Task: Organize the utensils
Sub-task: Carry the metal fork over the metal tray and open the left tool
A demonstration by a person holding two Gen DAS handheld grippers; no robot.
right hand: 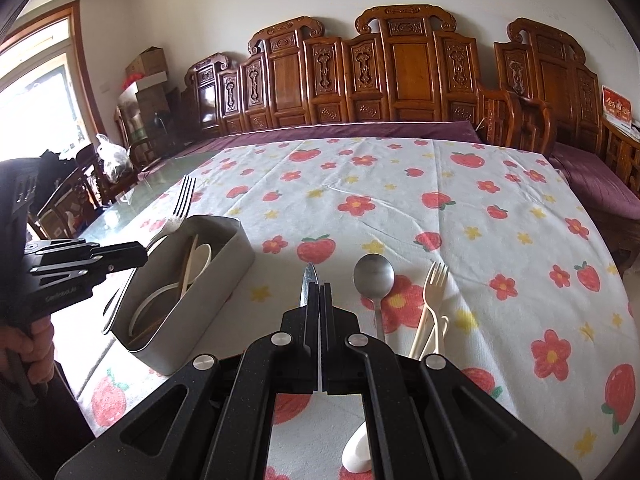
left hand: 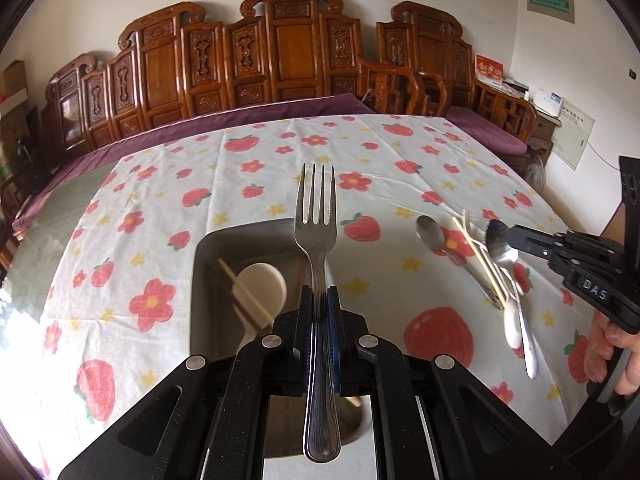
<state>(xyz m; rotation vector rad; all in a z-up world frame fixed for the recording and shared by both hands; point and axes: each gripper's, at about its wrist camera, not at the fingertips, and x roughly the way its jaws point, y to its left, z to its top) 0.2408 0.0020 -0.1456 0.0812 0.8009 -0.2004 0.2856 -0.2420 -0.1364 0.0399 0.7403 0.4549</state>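
My left gripper (left hand: 320, 300) is shut on a metal fork (left hand: 316, 216), tines forward, above the grey utensil box (left hand: 200, 264). The box holds a cream spoon (left hand: 262, 280) and chopsticks (left hand: 244, 296). From the right wrist view the left gripper (right hand: 140, 254) with the fork (right hand: 182, 200) hangs over the box (right hand: 224, 276). My right gripper (right hand: 320, 300) is shut on a metal spoon (right hand: 308, 280) seen edge-on; in the left wrist view the right gripper (left hand: 504, 236) holds that spoon (left hand: 500, 244) over the pile. On the cloth lie a metal spoon (right hand: 374, 274) and a cream fork (right hand: 434, 284).
The table wears a white cloth with strawberries and flowers (right hand: 400, 200). A white spoon end (right hand: 356, 452) lies near the front edge. Carved wooden benches with purple cushions (right hand: 400, 80) stand behind the table. Boxes and chairs stand at the left (right hand: 144, 80).
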